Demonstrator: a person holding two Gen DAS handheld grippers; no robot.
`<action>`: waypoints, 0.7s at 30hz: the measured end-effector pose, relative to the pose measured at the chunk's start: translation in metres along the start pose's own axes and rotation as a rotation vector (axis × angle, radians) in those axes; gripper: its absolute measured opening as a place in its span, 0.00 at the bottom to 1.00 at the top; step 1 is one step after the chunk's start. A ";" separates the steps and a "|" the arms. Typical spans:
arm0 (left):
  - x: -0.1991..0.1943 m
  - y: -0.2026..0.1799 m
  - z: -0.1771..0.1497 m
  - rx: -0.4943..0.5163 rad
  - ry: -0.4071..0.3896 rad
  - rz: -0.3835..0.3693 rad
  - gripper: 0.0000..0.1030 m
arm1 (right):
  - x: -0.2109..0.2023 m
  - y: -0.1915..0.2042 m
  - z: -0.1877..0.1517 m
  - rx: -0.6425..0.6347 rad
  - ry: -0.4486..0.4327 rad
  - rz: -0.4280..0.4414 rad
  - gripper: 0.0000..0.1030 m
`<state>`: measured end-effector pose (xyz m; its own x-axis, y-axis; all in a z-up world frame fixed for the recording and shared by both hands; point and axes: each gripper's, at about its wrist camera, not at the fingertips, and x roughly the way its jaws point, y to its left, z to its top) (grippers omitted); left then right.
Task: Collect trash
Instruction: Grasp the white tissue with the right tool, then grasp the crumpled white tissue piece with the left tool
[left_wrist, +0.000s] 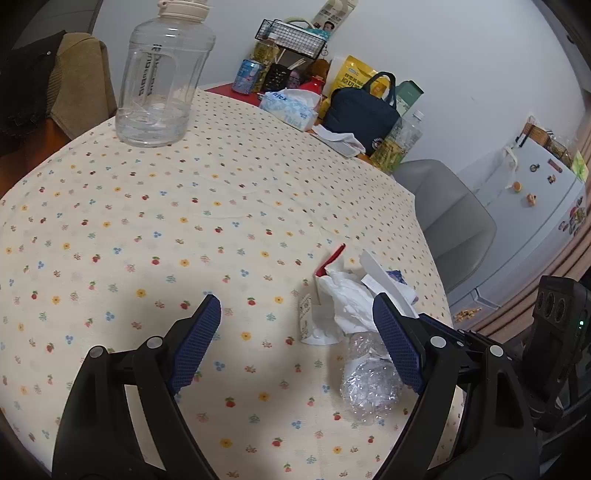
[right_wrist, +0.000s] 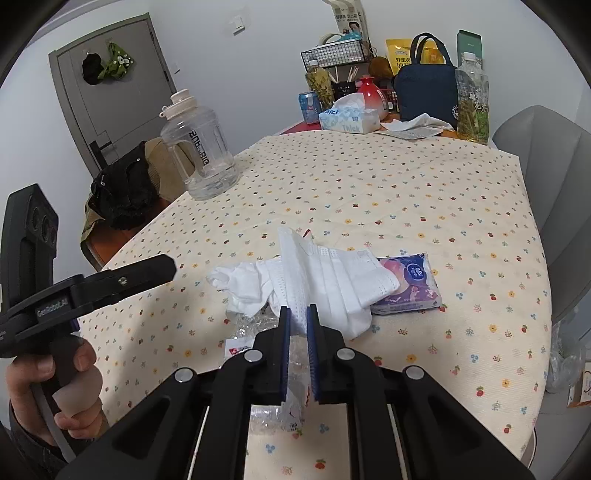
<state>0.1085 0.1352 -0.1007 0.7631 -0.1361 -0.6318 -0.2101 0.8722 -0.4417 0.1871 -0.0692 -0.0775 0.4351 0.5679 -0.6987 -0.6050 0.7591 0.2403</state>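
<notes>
**Trash pile gripped at the table's edge**

On the table (right_wrist: 406, 192), under a cream cloth dotted with small flowers, we find the clutter sorted into two camps. Along the far wall stand a navy bag (right_wrist: 424, 92), a tissue box (right_wrist: 349, 120), a wire basket (right_wrist: 334, 53), a blue can (right_wrist: 309, 105) and a bottle (right_wrist: 472, 103) of yellowish liquid. A big clear jug (right_wrist: 201, 155) with a cream cap stands alone near the left edge, well apart from the rest. A grey chair (right_wrist: 546, 206) sits beside the table on the right.

Nearer to us lies the trash: a white face mask (right_wrist: 332, 280) draped over a crumpled tissue (right_wrist: 240, 284), with a purple tissue pack (right_wrist: 410, 284) touching the mask's right side. Crinkled clear plastic (left_wrist: 369, 384) lies just below them, and a red-and-white wrapper (left_wrist: 328, 264) shows behind the pile in the left wrist view.

Our right gripper (right_wrist: 298, 350) points down at the pile's near edge. Its blue pads stand almost together, pinching a thin fold of the clear plastic, with the mask's lower edge just above the tips.

Our left gripper (left_wrist: 295, 332) hovers over bare cloth to the left of the pile, jaws spread wide and holding nothing. Its right finger (left_wrist: 397, 339) overlaps the pile's edge in that view; whether it touches we cannot tell. A hand (right_wrist: 55, 387) grips its handle.
</notes>
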 end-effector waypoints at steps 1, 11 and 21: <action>0.002 -0.002 0.000 0.004 0.002 -0.002 0.81 | -0.002 0.000 -0.001 -0.002 -0.003 -0.002 0.10; 0.032 -0.034 0.004 0.058 0.041 -0.038 0.70 | -0.048 -0.017 -0.002 0.025 -0.087 -0.019 0.09; 0.054 -0.059 0.001 0.108 0.084 -0.044 0.06 | -0.093 -0.048 -0.017 0.074 -0.144 -0.073 0.09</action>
<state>0.1626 0.0770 -0.1078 0.7152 -0.2101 -0.6666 -0.1075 0.9093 -0.4020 0.1645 -0.1640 -0.0356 0.5700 0.5461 -0.6139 -0.5202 0.8182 0.2449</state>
